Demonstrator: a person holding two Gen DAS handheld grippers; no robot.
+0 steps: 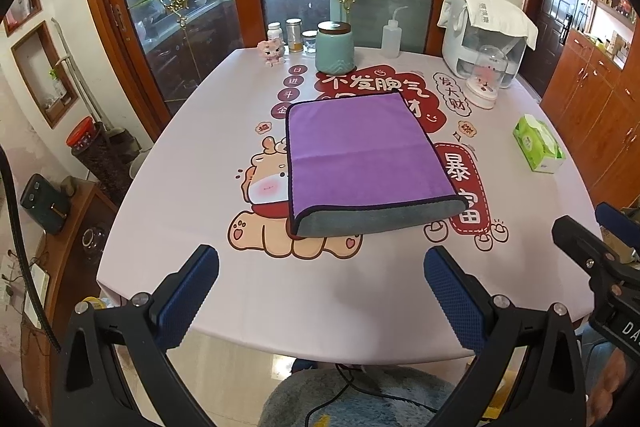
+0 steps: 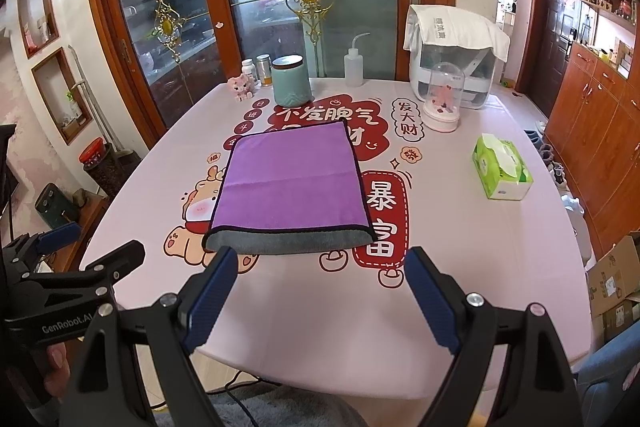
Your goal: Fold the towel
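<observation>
A purple towel [image 1: 360,155] with a grey underside lies folded flat in the middle of the table [image 1: 320,299], its grey fold edge toward me. It also shows in the right wrist view [image 2: 292,183]. My left gripper [image 1: 320,267] is open and empty, held over the table's near edge, short of the towel. My right gripper [image 2: 320,267] is open and empty, just short of the towel's grey near edge. The right gripper also appears at the right edge of the left wrist view [image 1: 592,247], and the left gripper at the left edge of the right wrist view [image 2: 80,251].
At the back of the table stand a teal jar [image 1: 335,47], small jars [image 1: 294,35], a pink figurine [image 1: 272,51], a squeeze bottle [image 1: 391,34], a white appliance [image 1: 486,39] and a glass dome [image 1: 486,77]. A green tissue pack [image 1: 538,143] lies right.
</observation>
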